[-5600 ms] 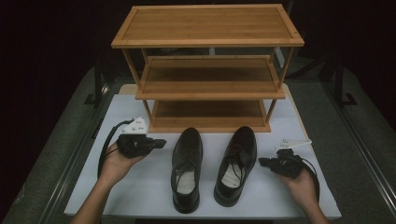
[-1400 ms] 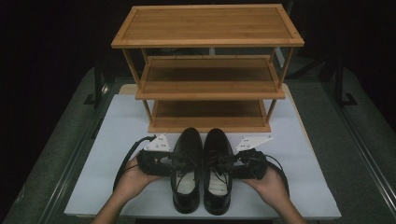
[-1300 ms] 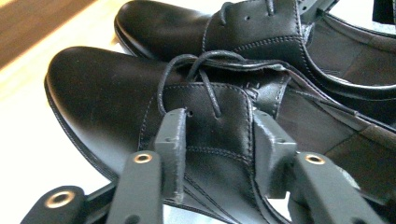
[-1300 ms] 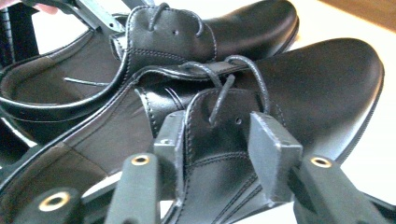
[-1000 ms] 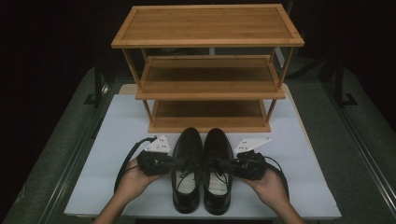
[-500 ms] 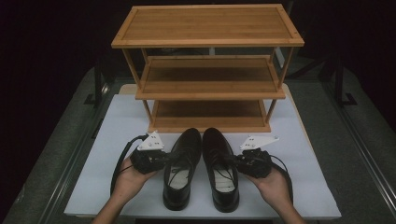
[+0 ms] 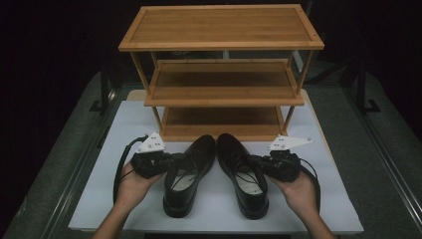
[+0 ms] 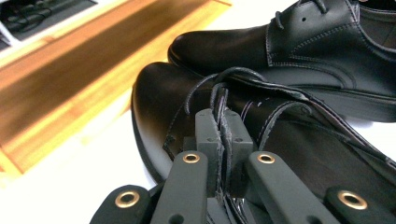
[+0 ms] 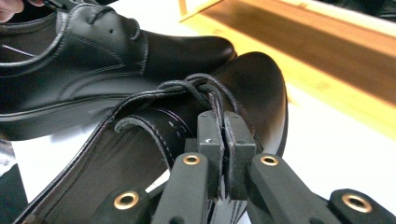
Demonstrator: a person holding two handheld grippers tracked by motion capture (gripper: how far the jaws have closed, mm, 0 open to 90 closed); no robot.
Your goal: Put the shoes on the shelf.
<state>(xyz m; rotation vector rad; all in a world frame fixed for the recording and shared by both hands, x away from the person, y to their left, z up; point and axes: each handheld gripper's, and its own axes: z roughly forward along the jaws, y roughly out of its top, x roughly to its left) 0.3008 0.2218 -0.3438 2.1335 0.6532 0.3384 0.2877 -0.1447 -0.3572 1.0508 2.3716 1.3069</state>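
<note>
Two black leather lace-up shoes are held just above the white mat, toes together and heels apart. The left shoe [image 7: 185, 174] has its outer collar pinched by my left gripper [image 7: 169, 162], which is shut on it; close up, the left gripper [image 8: 223, 135] clamps the leather edge by the laces of the left shoe [image 8: 289, 144]. My right gripper [image 7: 258, 163] is shut on the outer collar of the right shoe [image 7: 244, 172]. In the right gripper view the right gripper [image 9: 224, 135] grips the rim of the right shoe [image 9: 154, 140], with the left shoe [image 9: 116, 79] behind.
A three-tier wooden shoe rack [image 7: 221, 74] stands just beyond the toes, its bottom shelf [image 7: 221, 119] bare. The white mat [image 7: 99, 179] covers the table, dark floor on all sides. A hand [image 7: 130, 186] holds each gripper, cables trailing.
Both shoes have lifted and moved toward the rack. Their heels have swung apart while the toes stay together. Both grippers stay clamped on the collars.
</note>
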